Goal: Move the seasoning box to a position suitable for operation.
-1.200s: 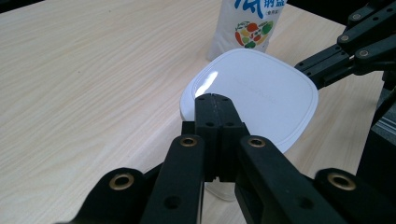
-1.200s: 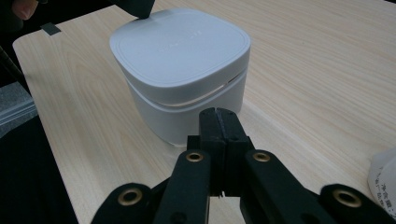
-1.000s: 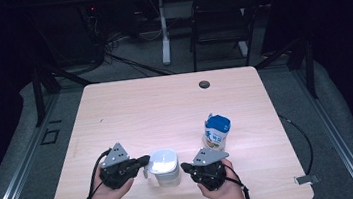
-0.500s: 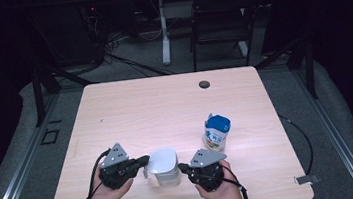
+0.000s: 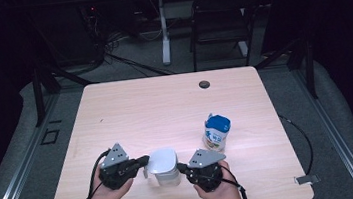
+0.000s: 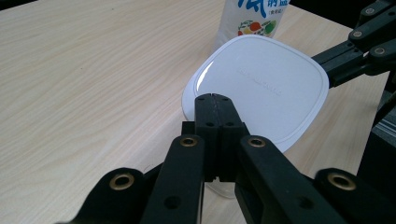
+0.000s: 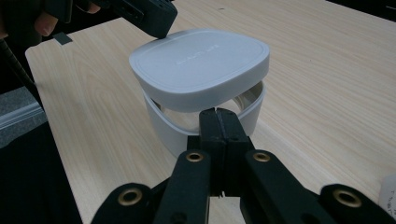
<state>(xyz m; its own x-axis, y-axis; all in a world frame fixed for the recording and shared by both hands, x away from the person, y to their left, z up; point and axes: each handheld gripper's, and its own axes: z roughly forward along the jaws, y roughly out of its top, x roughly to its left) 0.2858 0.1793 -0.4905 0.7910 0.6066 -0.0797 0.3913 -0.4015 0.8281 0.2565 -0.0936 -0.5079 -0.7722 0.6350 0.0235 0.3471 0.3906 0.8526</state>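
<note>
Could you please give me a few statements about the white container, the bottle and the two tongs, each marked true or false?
1. The white container stands between the left tongs and the right tongs. True.
2. Both tongs have their jaws wide open. False: both pairs of jaws are shut, as each gripper view shows.
3. The blue-capped bottle lies on its side. False: it stands upright on the table, beyond the right tongs.
4. The container's lid sits tilted above the lower part, with a gap showing under one edge. True.
5. The bottle stands at the table's far left corner. False: it is right of the container, near the front.
</note>
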